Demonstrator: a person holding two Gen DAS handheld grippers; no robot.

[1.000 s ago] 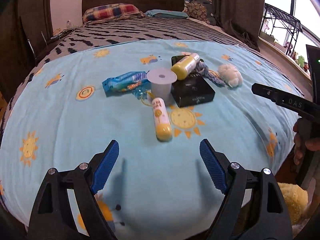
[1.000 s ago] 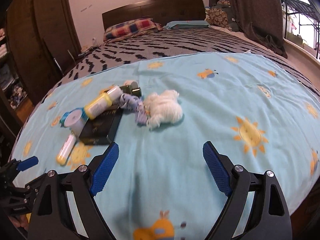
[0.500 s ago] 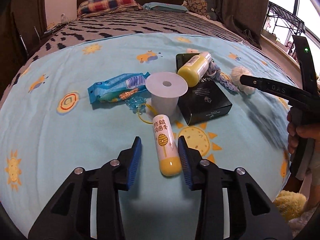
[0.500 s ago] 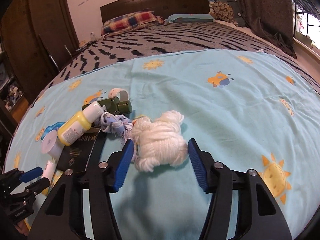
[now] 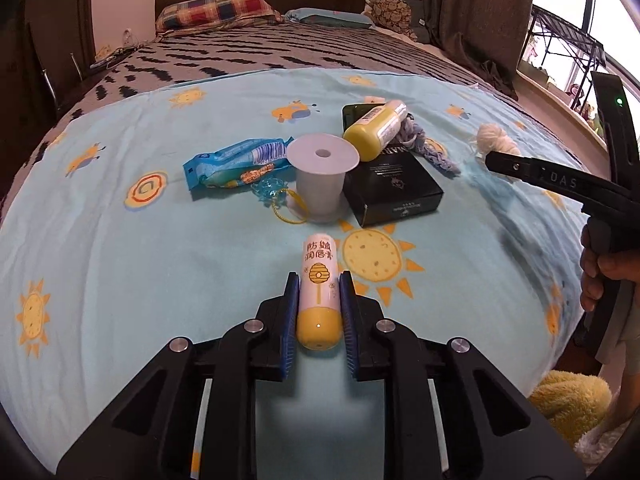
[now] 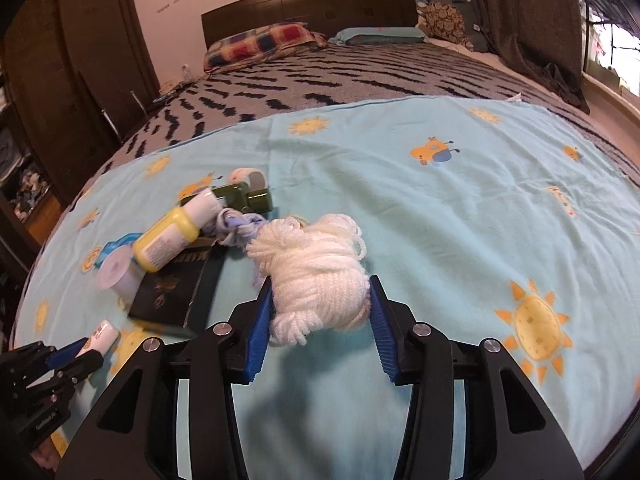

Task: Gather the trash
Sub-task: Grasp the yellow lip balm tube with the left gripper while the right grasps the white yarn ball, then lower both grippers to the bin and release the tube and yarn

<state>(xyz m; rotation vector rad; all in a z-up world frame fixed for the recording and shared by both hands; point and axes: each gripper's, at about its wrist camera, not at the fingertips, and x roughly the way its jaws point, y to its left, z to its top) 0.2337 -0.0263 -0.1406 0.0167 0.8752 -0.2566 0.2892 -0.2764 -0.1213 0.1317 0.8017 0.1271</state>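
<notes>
The left gripper (image 5: 319,312) is clamped on the lip-balm tube (image 5: 318,292) near its yellow cap end, so lift it straight off the blue sheet (image 5: 120,280) without tilting. The right gripper (image 6: 320,320) pinches the soft white yarn ball (image 6: 316,276), which needs a deep, firm squeeze. Beyond lie a black box (image 5: 394,190), white cup (image 5: 321,178), and blue wrapper (image 5: 236,162).

Light blue blanket (image 5: 120,280) printed with yellow suns; white tube (image 5: 319,280) with yellow cap; cream-white yarn (image 6: 320,280); black box (image 5: 394,190); blue wrapper (image 5: 236,160); blue-padded fingers (image 6: 260,328).
</notes>
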